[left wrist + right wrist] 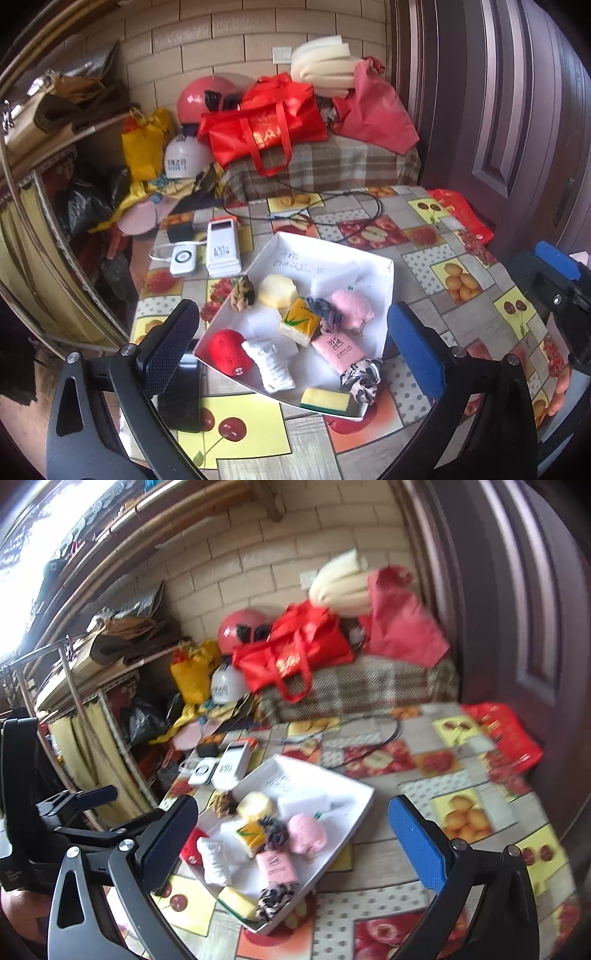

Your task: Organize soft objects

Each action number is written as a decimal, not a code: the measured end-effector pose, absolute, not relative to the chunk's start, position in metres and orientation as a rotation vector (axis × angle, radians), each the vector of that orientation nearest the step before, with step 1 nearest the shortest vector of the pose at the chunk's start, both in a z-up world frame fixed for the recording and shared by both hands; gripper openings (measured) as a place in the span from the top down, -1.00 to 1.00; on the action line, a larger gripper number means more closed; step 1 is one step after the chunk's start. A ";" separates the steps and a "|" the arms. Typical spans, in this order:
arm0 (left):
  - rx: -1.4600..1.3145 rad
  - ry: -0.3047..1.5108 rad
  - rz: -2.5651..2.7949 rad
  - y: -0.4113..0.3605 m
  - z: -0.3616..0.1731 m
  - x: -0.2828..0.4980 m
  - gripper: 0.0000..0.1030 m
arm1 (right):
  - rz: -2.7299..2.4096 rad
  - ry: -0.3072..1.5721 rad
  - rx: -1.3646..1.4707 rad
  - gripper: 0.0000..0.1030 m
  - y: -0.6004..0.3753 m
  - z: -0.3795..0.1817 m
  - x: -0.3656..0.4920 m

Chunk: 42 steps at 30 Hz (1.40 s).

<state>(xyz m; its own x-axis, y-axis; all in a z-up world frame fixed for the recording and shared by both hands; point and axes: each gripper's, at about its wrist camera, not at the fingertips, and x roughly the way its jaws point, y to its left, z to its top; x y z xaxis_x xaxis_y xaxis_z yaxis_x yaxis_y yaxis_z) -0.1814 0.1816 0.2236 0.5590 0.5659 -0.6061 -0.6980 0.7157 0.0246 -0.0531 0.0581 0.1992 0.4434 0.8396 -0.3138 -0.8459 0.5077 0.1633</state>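
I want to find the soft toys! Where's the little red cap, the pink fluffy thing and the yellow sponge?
red cap point(226, 350), left wrist view, on its crown.
pink fluffy thing point(351, 307), left wrist view, on its middle.
yellow sponge point(325, 398), left wrist view, on its yellow top.

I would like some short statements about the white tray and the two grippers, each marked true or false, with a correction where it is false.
1. The red cap lies inside the white tray. True.
2. The left gripper is shut on the pink plush toy. False: its jaws stand wide apart and hold nothing; the toy lies in the tray.
3. The yellow sponge is in the tray, beside the black-and-white scrunchie. True.
4. The two power banks are inside the tray. False: they lie on the tablecloth, outside the tray.
5. The right gripper is open and empty. True.
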 end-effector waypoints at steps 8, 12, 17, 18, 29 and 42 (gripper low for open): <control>-0.291 0.591 0.846 0.164 0.246 -0.192 -0.99 | 0.929 0.259 -0.017 -1.00 0.021 0.223 -0.065; -0.333 0.590 0.865 0.159 0.255 -0.194 -0.99 | 0.883 0.204 -0.018 -1.00 0.008 0.227 -0.070; -0.269 0.533 0.916 0.152 0.294 -0.199 -0.99 | 0.911 0.165 0.034 -1.00 -0.012 0.238 -0.068; -0.236 0.502 0.936 0.149 0.309 -0.201 -0.99 | 0.920 0.152 0.047 -1.00 -0.018 0.244 -0.067; -0.094 0.394 0.987 0.104 0.344 -0.212 -0.99 | 0.955 0.100 0.174 -1.00 -0.054 0.270 -0.057; -0.276 0.685 0.927 0.131 0.262 -0.167 -0.99 | 0.973 0.376 0.040 -1.00 -0.014 0.206 -0.043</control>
<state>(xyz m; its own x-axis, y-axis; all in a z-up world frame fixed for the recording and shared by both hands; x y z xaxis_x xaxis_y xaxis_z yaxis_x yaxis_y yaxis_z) -0.1674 0.1309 0.2620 0.4097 0.6407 -0.6494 -0.8087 0.5845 0.0665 -0.0427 -0.0143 0.2064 0.5038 0.8124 -0.2935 -0.7988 0.5675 0.1998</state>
